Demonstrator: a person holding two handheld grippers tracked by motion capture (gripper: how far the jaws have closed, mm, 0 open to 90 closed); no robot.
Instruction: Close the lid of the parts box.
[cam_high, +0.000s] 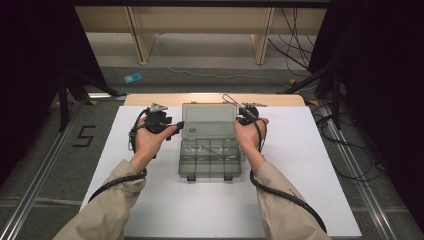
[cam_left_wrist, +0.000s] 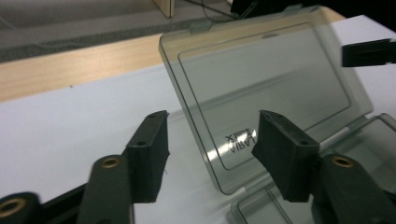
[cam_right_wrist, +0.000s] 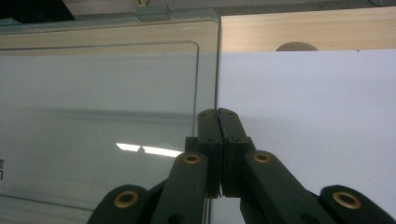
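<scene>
- Box (cam_high: 209, 150) of clear grey plastic lies in the middle of the white table (cam_high: 320, 165), its lid (cam_high: 209, 120) swung up and standing tilted back at the far side, with small compartments showing in the tray below.
- Right hand-held gripper (cam_right_wrist: 218, 116) has its jaws pressed together on the lid's right edge (the thin clear edge runs straight down into the seam between them), so it is holding the lid.
- Left hand-held gripper (cam_left_wrist: 208, 144) hangs just to the left of the lid with its jaws spread wide and nothing between them; the lid's near corner sits ahead of the gap, apart from both pads.
- Handling, as a judgement: the box looks light and stiff, with thin walls that could flex or crack under a hard squeeze, and the smooth plastic is likely slippery between hard pads.
- Best places to take hold: the lid's outer rim, as the right one has it, or the small tab (cam_left_wrist: 201, 25) at the lid's top edge; the tray's side wall would do for steadying the base, since a light box may slide on the table.
</scene>
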